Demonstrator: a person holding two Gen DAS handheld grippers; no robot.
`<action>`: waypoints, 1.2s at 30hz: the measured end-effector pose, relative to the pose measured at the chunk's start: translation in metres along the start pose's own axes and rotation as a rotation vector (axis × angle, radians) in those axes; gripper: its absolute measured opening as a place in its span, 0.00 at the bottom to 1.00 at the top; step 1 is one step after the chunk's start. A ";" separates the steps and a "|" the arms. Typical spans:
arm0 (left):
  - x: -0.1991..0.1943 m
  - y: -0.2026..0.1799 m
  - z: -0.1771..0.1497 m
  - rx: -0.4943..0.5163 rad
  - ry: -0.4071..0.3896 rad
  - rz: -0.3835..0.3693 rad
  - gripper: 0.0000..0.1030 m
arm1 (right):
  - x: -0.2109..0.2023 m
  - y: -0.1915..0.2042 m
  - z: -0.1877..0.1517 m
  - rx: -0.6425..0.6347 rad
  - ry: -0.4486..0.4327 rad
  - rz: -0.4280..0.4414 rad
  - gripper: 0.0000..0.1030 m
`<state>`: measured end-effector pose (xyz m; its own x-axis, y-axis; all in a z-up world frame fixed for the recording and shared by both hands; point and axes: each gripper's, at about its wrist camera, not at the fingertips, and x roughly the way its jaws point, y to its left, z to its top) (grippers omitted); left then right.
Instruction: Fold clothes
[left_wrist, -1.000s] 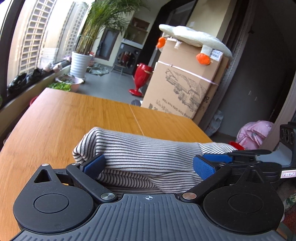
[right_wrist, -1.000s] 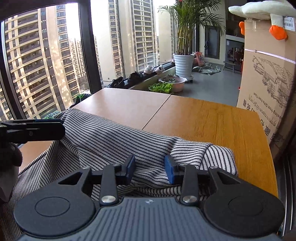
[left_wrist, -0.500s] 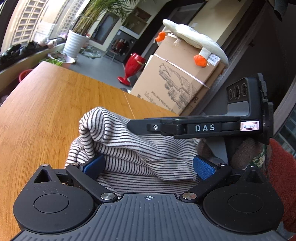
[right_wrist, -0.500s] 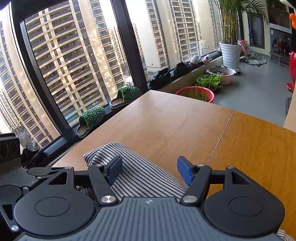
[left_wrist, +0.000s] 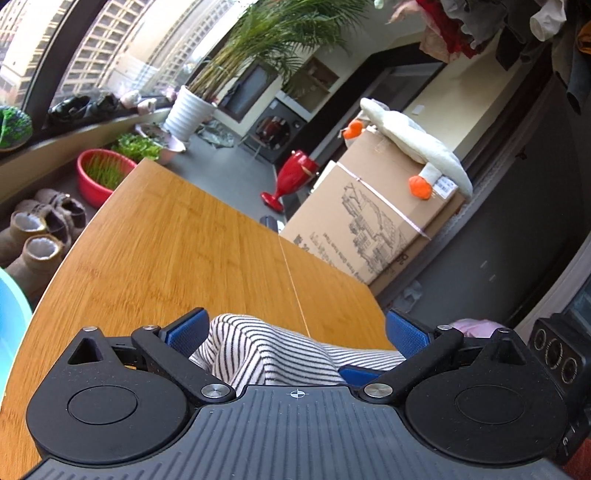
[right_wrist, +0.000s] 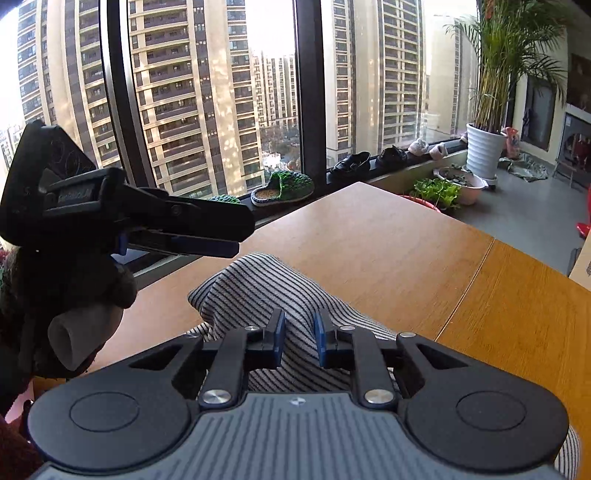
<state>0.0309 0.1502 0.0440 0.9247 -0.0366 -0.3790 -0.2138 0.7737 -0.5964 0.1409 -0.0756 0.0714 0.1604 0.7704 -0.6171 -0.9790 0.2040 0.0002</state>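
A black-and-white striped garment (right_wrist: 258, 291) lies bunched on the wooden table (right_wrist: 369, 240). My right gripper (right_wrist: 299, 341) is shut on a raised fold of it, the blue pads pinching the cloth. In the left wrist view the garment (left_wrist: 258, 350) sits low between the wide-open jaws of my left gripper (left_wrist: 295, 328), which holds nothing. In the right wrist view the left gripper (right_wrist: 207, 236) hovers above and left of the cloth, seen side-on. The right gripper's body shows at the left wrist view's right edge (left_wrist: 554, 354).
A cardboard box (left_wrist: 369, 225) with a plush goose (left_wrist: 410, 144) stands beyond the table's far edge. A red vase (left_wrist: 291, 177), potted palm (right_wrist: 484, 151), plant bowls and shoes sit on the floor and sill by the window. A light blue object (left_wrist: 9, 325) is at the left.
My right gripper closed on a fold of the striped garment. My left gripper rose and tilted back from the cloth, still open. The right gripper no longer crosses the left wrist view.
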 end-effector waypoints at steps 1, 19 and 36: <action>0.001 -0.006 -0.004 0.024 0.017 0.039 1.00 | 0.000 0.010 -0.011 -0.014 0.007 -0.018 0.17; 0.057 -0.044 -0.024 0.197 0.109 0.158 0.80 | -0.064 -0.105 -0.086 0.349 -0.059 -0.337 0.21; 0.065 -0.066 -0.026 0.343 0.059 0.155 0.76 | -0.064 -0.098 -0.066 0.260 -0.027 -0.326 0.36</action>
<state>0.0967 0.0805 0.0400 0.8678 0.0694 -0.4921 -0.2229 0.9393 -0.2606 0.2186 -0.1851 0.0588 0.4631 0.6555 -0.5966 -0.8126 0.5827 0.0095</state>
